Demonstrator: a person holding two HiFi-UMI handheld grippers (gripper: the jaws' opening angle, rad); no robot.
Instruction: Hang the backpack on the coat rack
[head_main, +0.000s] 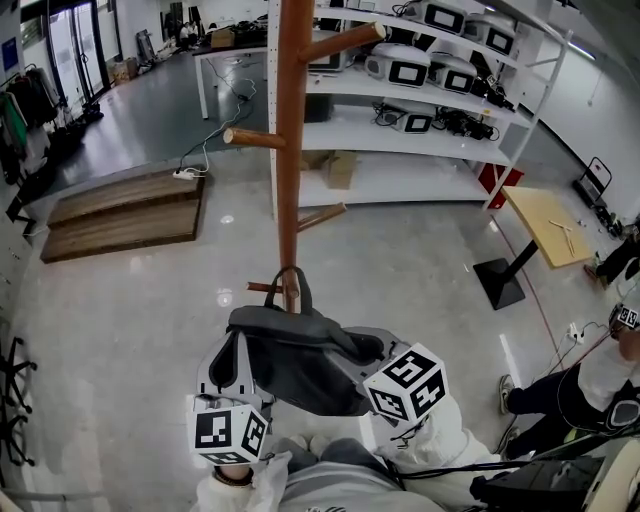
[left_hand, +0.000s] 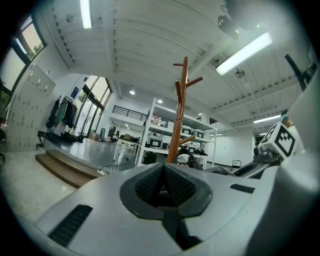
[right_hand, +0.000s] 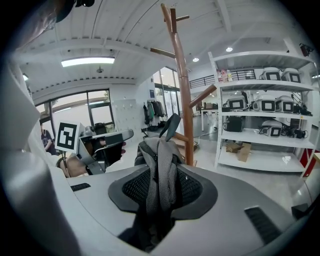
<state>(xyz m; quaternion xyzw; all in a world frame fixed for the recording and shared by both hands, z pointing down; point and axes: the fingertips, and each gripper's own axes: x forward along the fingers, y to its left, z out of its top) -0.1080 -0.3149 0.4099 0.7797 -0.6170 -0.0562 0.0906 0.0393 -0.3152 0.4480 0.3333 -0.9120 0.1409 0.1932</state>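
The brown wooden coat rack (head_main: 290, 150) stands just ahead of me, with a short low peg (head_main: 265, 288) and higher pegs up the pole. The dark grey backpack (head_main: 300, 365) hangs in the air between both grippers, its top handle loop (head_main: 291, 285) right by the low peg. My right gripper (head_main: 362, 350) is shut on a grey mesh strap (right_hand: 160, 165) of the backpack. At the bag's left edge my left gripper (head_main: 232, 352) has its pads (left_hand: 150, 186) pressed together, seemingly on a thin dark part of the bag. The pole (left_hand: 180, 120) rises beyond it.
White shelves (head_main: 430, 70) with white devices stand behind the rack. A low wooden platform (head_main: 125, 210) lies at the left, with a power strip and cable (head_main: 185, 172) beside it. A small wooden table (head_main: 545, 225) and a seated person (head_main: 580, 385) are at the right.
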